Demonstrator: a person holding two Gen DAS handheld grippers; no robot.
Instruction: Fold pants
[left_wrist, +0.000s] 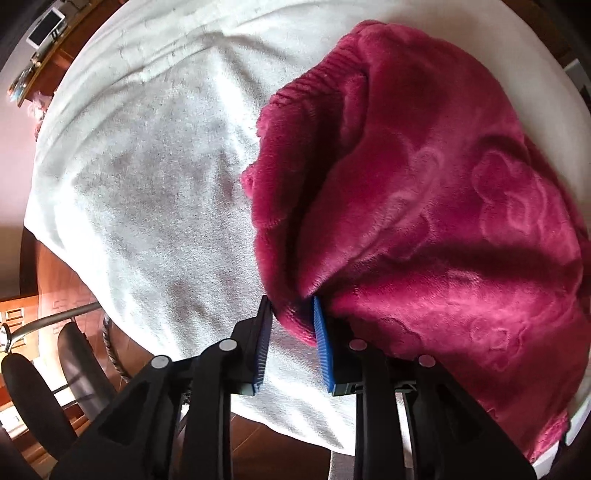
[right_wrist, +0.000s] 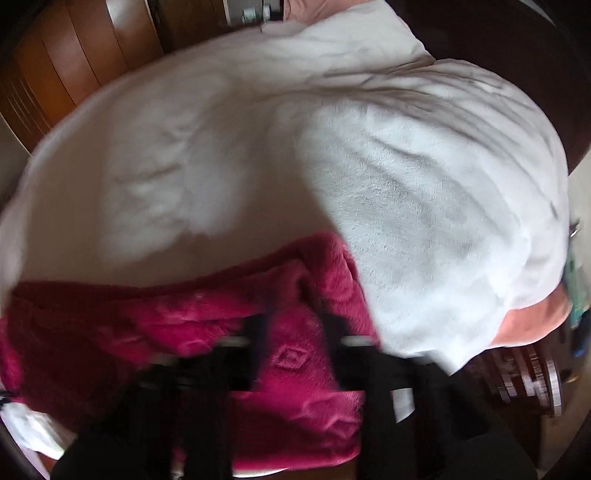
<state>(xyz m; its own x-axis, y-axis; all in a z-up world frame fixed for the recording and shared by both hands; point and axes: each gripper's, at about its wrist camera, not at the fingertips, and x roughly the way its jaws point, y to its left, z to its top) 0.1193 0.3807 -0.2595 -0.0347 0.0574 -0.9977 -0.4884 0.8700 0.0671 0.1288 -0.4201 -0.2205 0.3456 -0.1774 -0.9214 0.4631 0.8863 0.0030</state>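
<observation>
Item: 1 pr magenta plush fleece pants (left_wrist: 424, 206), embossed pattern, bunched in part-fold on white terry blanket (left_wrist: 155, 192) over bed.
Tools: 2.
Left gripper (left_wrist: 293, 325): narrow gap, fabric edge between blue pads (left_wrist: 323, 350), pinch looks loose.
Right gripper (right_wrist: 295, 332): blurred over pants; jaws closed, hold on cloth not discernible.
Advice: lay edges flush, smooth before release.
Bkgd: 1 black chair (left_wrist: 33, 398).
</observation>
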